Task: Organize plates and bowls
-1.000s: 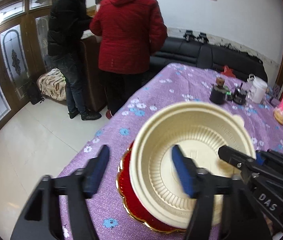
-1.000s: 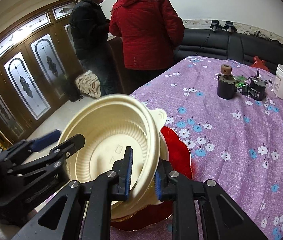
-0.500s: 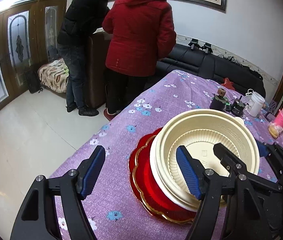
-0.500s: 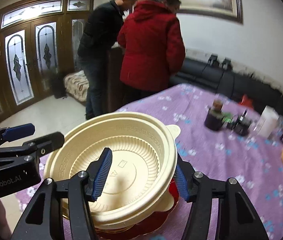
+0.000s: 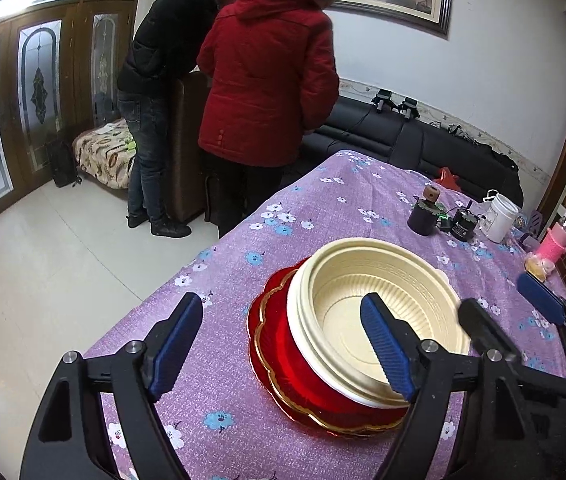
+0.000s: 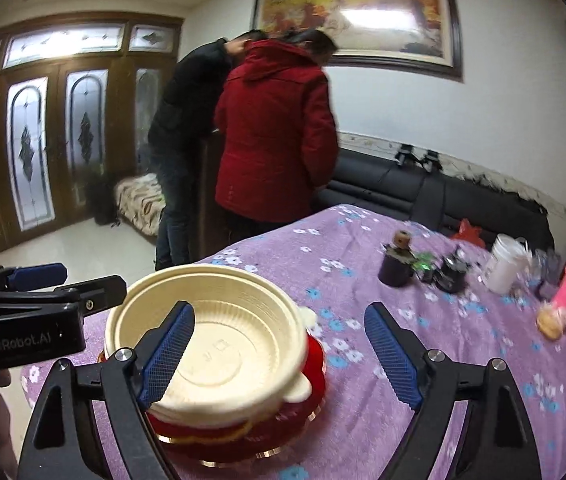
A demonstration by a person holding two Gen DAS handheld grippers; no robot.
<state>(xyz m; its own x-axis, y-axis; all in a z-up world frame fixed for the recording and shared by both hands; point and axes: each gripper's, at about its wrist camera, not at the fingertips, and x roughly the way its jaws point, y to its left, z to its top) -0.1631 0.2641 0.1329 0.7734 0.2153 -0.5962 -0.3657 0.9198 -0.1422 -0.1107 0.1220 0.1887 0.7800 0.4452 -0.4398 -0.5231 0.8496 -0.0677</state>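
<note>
A cream plastic bowl [image 5: 343,276] [image 6: 219,308] sits level in a red bowl on a gold-edged red plate [image 5: 271,360] [image 6: 315,364], on the purple flowered tablecloth [image 5: 323,204]. My left gripper [image 5: 283,344] is drawn back at the stack's left side. Its jaws are opening; the bowl's left rim lies between them and neither pad touches it. My right gripper [image 6: 279,356] is at the stack's right side, jaws also opening. Its left fingertip [image 6: 167,352] hovers over the bowl's inside and its right one stands over bare cloth. Each gripper shows in the other's view, right gripper [image 5: 511,312] and left gripper [image 6: 67,284].
Two people stand with their backs turned beyond the table's far left corner, one in a red jacket [image 5: 267,80]. Further back on the table are a dark jar [image 5: 423,218], a white tub [image 5: 501,218] and a pink bottle [image 5: 555,246]. The table's left edge drops to tiled floor [image 5: 43,264].
My right gripper has let go of the cream bowl's rim and opened wide. The bowl went from tilted to level on the red stack. Both grippers have drawn back, the left jaws widening.
</note>
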